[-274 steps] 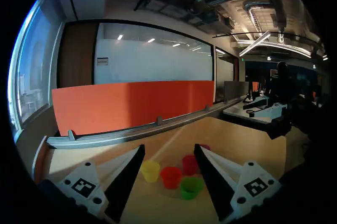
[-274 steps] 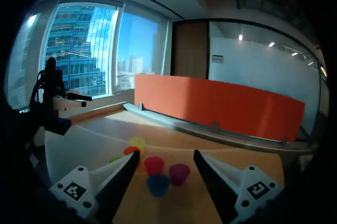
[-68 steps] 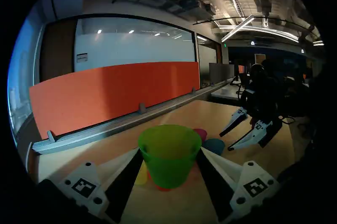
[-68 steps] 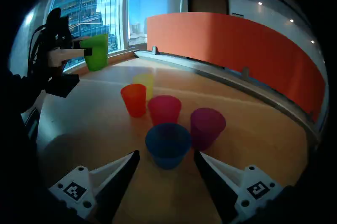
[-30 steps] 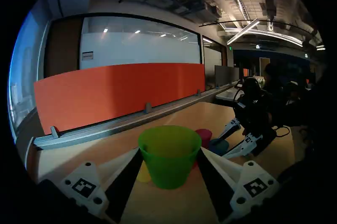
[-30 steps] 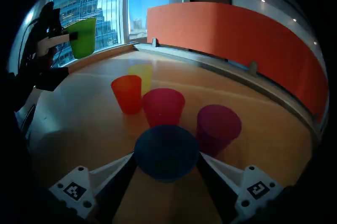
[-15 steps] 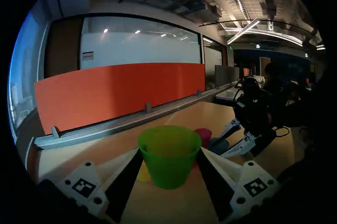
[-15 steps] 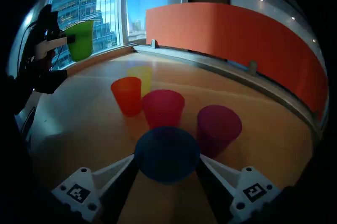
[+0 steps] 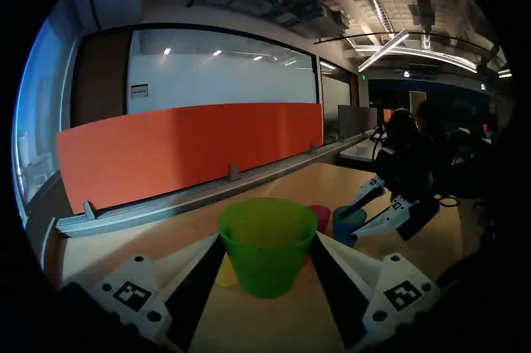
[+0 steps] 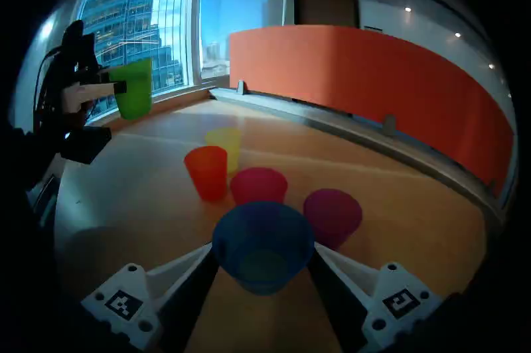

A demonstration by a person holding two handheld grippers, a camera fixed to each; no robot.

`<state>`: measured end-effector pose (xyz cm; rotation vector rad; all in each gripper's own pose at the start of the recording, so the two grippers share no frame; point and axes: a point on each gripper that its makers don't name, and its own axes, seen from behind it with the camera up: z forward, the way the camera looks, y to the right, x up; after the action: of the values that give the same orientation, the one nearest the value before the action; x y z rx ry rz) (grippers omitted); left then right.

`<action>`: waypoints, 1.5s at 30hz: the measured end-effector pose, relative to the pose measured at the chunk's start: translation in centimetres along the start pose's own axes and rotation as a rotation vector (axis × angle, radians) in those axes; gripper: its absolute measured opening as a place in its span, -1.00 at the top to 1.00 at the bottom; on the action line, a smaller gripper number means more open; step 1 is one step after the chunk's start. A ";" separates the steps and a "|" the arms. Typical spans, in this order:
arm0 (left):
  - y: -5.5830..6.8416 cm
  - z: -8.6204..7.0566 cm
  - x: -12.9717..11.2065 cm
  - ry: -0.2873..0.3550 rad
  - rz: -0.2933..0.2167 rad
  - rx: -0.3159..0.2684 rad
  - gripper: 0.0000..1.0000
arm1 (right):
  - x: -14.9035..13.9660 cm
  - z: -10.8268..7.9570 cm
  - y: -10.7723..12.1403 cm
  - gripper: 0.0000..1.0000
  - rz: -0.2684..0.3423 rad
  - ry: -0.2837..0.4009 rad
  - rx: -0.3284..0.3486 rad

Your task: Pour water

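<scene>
In the left gripper view my left gripper (image 9: 267,253) is shut on a green cup (image 9: 267,243), held upright above the wooden table (image 9: 285,326). The right gripper view has my right gripper (image 10: 263,257) shut on a blue cup (image 10: 263,243), lifted off the table and upright, its mouth open toward the camera. Behind it on the table stand a pink cup (image 10: 259,186), a purple cup (image 10: 332,215), an orange cup (image 10: 207,172) and a yellow cup (image 10: 224,142). The left gripper with the green cup (image 10: 133,87) hangs at far left. The blue cup (image 9: 346,223) in the right gripper appears at right.
An orange partition (image 10: 372,97) with a metal rail runs along the table's far edge. Tall windows (image 10: 133,34) stand at the left of the right gripper view. A person's dark sleeve (image 9: 425,167) holds the right gripper. Desks lie beyond.
My right gripper closed on the blue cup and has now raised it off the table. The green cup stays held in my left gripper, nearly still.
</scene>
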<state>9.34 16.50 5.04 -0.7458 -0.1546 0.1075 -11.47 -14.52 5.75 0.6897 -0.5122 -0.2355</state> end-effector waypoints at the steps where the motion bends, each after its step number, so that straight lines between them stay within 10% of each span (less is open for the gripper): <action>1: 0.1 -0.1 0.1 0.002 -0.002 0.000 -0.70 | 0.5 -0.3 -0.1 -0.79 -0.002 0.009 0.000; 45: 3.3 -1.9 1.1 0.058 -0.033 -0.048 -0.70 | 13.5 -8.2 -4.5 -0.78 -0.080 0.369 0.023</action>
<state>10.61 17.79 1.50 -0.7935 -0.1145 0.0512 4.12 -18.39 2.41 0.7565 -0.1351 -0.1715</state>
